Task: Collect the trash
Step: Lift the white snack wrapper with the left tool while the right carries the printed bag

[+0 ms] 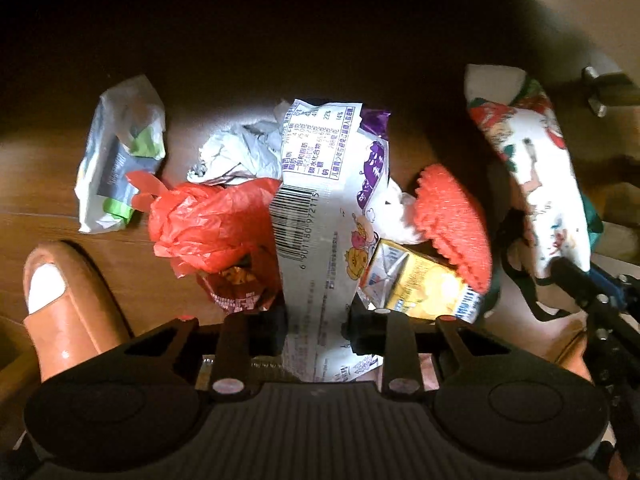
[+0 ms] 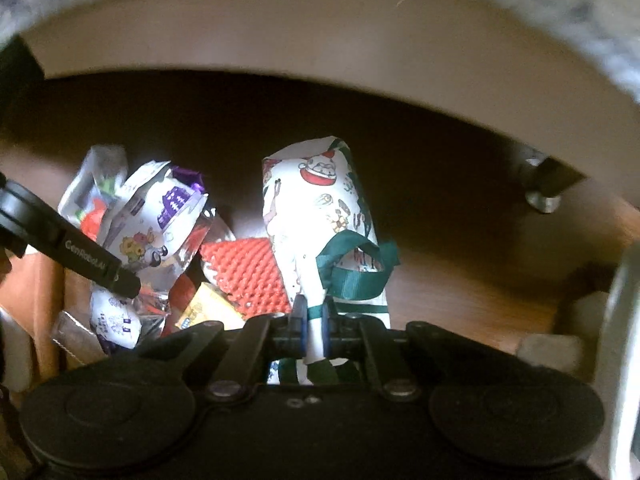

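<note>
our left hand-held gripper (image 1: 314,330) is pinched onto a long white snack wrapper (image 1: 320,208) with a barcode on it. the wrapper runs straight out ahead of the fingers, long way pointing away from us, so it sticks out over the trash pile. just to its left lies a crumpled red plastic bag (image 1: 208,224). just to its right sit a yellow drink carton (image 1: 420,284) and a red foam net (image 1: 454,220). further left, apart from the pile, is a white and green packet (image 1: 120,156).

our right hand-held gripper (image 2: 314,330) is squeezed narrow on the edge of a white picture bag (image 2: 316,216) with a green strap (image 2: 356,268). the bag stands up ahead of the fingers, long way pointing away too.

the bag is to the right of the wrapper, and near it. we think the wrapper must go sideways, to the right, toward the bag. we cannot see the bag's opening, so we cannot tell which way it faces. everything rests on a brown wooden surface (image 1: 48,216).
</note>
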`<state>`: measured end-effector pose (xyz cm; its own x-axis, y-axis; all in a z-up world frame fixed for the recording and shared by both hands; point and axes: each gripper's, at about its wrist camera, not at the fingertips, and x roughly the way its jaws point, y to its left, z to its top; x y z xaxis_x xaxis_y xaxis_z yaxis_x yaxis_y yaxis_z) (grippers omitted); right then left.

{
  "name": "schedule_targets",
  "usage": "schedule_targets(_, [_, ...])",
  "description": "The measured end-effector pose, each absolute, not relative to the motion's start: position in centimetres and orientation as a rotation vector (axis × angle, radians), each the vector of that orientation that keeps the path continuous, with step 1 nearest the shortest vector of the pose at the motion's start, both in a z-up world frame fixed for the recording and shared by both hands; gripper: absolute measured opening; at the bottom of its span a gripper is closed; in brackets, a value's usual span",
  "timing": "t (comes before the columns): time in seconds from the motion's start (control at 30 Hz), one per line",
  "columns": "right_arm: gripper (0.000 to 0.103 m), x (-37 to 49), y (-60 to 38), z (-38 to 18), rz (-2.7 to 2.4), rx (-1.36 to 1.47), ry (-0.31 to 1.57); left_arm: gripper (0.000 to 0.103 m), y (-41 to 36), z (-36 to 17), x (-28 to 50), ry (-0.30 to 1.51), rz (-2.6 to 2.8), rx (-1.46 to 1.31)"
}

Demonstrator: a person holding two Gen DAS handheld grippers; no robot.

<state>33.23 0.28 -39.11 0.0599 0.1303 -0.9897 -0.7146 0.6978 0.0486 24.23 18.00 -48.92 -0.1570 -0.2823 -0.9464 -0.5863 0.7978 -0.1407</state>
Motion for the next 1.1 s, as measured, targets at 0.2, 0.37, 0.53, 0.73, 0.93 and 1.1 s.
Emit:
schedule_targets(0.2, [0.007,33.2,-2.0,-33.4,0.642,-0.490,1.363,0.028,18.0,-43.8,24.7,1.732,0.290,-0.689])
schedule_targets(0.37, [0.006,31.8,-3.0,-27.7,0.632,-0.480,1.324,0.028,17.3,-38.7,24.6,1.695,0.259,-0.667])
schedule_targets(0.53, [0.006,29.5,-4.1,-20.8,0.638,-0.485,1.246,0.028,16.5,-32.8,23.6,1.641,0.243,-0.632])
schedule_targets(0.73, [0.006,26.5,-6.6,-11.6,0.636,-0.454,1.111,0.028,15.3,-24.8,22.3,1.528,0.208,-0.603])
schedule_targets(0.93, [0.006,24.7,-9.8,-3.8,0.626,-0.385,1.015,0.028,13.0,-16.2,21.6,1.376,0.144,-0.549])
schedule_targets(1.1, [0.006,25.1,-13.4,1.2,0.582,-0.312,0.931,0.028,10.1,-9.7,22.7,1.267,0.079,-0.505])
